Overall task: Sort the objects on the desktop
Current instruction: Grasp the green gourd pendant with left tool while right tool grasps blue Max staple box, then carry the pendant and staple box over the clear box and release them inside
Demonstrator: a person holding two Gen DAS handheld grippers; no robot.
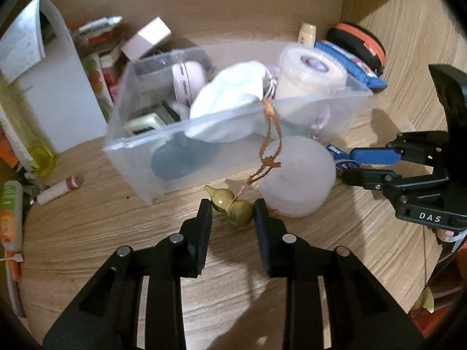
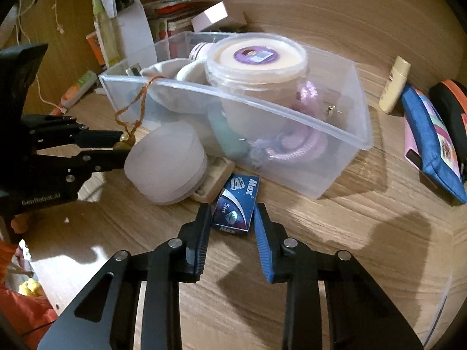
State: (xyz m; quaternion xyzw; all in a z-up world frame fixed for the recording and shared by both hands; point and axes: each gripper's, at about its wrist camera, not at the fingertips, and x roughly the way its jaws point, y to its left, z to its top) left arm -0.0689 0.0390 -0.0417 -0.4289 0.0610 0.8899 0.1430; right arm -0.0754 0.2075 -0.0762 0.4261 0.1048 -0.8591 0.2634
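Both grippers are being held low over the wooden desktop, angled down twd. the front of the clear plastic bin, which is already being used as the collection pt. (tub w/ purple label, white cloth pouch, pink cord seen inside). L gripper is being clenched on a small green gourd charm: both pads are seen pressing its lower bulb, charm resting on the desk just in front of the bin. Its orange braided cord is being left draped over the bin's front wall, so the far end appears to be inside the bin or caught at the rim; which, cannot be told. R gripper is being clenched on a small blue "Max" box, gripped across its narrow width, box lying flat on the desk just beside a frosted round container and near the bin's front wall. A shallow wooden tray is being partly covered by that round container. Judgement: pick-up stage for both items, neither lifted yet; grips are being taken at the near ends so each item can be carried over the wall into the bin. Risk noted: the cord may snag on the rim or drag the pouch as the charm is raised; the round container is touching or nearly touching the R-side pad of the L gripper and may be nudged. Unsorted items (blue pouch, cream tube) are being left well apart on the R side.
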